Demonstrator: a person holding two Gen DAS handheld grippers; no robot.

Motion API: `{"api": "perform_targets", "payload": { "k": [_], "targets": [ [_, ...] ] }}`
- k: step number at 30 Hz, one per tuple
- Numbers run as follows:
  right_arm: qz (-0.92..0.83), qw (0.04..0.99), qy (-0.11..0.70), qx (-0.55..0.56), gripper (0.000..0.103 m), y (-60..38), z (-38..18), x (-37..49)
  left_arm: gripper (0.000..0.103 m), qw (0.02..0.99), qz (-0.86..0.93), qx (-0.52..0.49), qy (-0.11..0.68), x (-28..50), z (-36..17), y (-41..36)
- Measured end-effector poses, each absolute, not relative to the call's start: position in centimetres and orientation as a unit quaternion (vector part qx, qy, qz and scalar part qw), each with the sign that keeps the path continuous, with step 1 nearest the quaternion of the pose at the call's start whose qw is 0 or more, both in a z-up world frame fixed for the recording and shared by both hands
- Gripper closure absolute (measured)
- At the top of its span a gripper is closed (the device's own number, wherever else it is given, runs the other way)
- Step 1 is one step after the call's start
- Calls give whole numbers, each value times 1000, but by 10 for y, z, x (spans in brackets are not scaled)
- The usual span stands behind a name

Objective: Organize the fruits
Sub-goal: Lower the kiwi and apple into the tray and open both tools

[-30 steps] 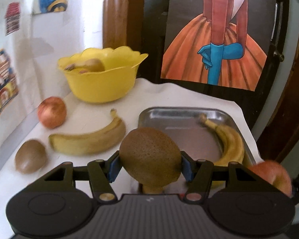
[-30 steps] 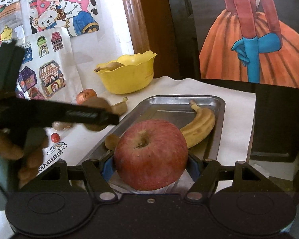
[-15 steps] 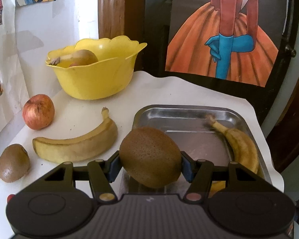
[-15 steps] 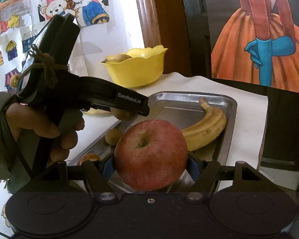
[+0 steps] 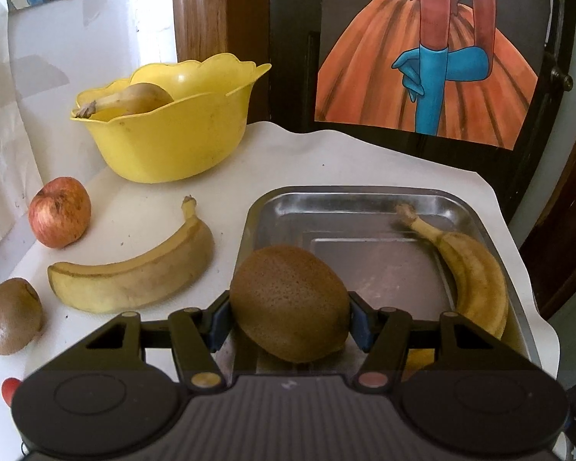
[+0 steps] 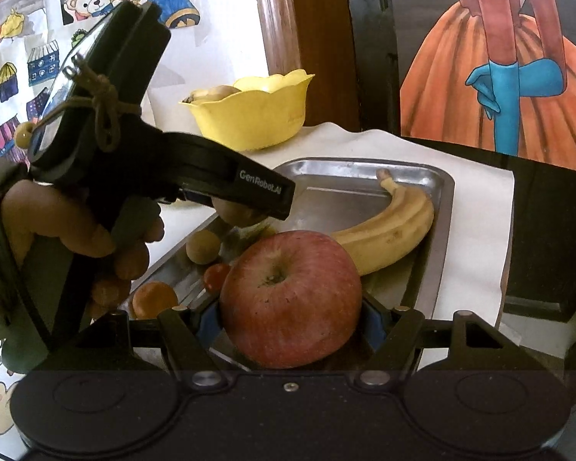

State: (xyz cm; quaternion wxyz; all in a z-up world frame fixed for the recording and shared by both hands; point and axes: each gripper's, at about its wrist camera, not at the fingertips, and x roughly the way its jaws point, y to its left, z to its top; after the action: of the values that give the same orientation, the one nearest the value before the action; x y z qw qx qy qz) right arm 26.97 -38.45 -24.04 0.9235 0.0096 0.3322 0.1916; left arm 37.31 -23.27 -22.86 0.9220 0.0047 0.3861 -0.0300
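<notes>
My left gripper (image 5: pixel 290 317) is shut on a brown kiwi (image 5: pixel 290 301), held over the near left part of the steel tray (image 5: pixel 349 201). A banana (image 5: pixel 468 272) lies along the tray's right side. My right gripper (image 6: pixel 290 317) is shut on a red apple (image 6: pixel 290 299) above the tray's (image 6: pixel 439 207) near end. In the right wrist view the left gripper (image 6: pixel 245 211), gripped by a hand (image 6: pixel 57 219), hangs over the tray with the kiwi (image 6: pixel 232 211) partly hidden under it. Small fruits (image 6: pixel 155 299) lie in the tray's near corner.
On the white cloth left of the tray lie a second banana (image 5: pixel 134 278), another apple (image 5: pixel 59 223) and another kiwi (image 5: pixel 11 315). A yellow bowl (image 5: pixel 172 138) holding a banana stands at the back. A small red fruit (image 5: pixel 9 390) sits at the near left edge.
The left gripper carried the kiwi rightward and down over the tray's near left part. In the right wrist view the apple sank slightly and the left gripper came closer.
</notes>
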Motion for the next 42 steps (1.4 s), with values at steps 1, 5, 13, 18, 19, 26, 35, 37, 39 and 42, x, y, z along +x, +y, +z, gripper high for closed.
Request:
{"api": "perform_targets", "payload": {
  "k": [1, 5, 13, 18, 19, 26, 35, 37, 39, 42],
  "targets": [
    [190, 924, 330, 7, 31, -384, -241, 270, 38, 922, -30, 6, 387, 373, -229, -233],
    [187, 925, 331, 9, 30, -382, -241, 270, 38, 922, -32, 8, 387, 373, -228, -233],
    [180, 928, 324, 14, 21, -385, -239, 265, 26, 928, -33, 1, 372, 362, -225, -232],
    [167, 935, 311, 13, 13, -385, -232, 258, 15, 935, -35, -10, 353, 353, -215, -227],
    [161, 937, 309, 16, 11, -386, -230, 257, 14, 937, -36, -9, 348, 351, -212, -225],
    [102, 953, 285, 25, 1, -385, -217, 240, 1, 947, -19, -15, 320, 334, -195, -201],
    [2, 966, 257, 35, 1, -373, -198, 207, 0, 950, -13, -15, 312, 301, -185, -156],
    [-19, 967, 251, 39, 1, -368, -194, 200, 0, 951, -14, -16, 307, 290, -182, -146],
    [-40, 968, 245, 43, 1, -359, -190, 187, 0, 953, -17, -13, 304, 279, -178, -135],
    [-67, 967, 241, 42, 1, -343, -186, 172, 0, 953, -20, -11, 302, 265, -174, -117]
  ]
}}
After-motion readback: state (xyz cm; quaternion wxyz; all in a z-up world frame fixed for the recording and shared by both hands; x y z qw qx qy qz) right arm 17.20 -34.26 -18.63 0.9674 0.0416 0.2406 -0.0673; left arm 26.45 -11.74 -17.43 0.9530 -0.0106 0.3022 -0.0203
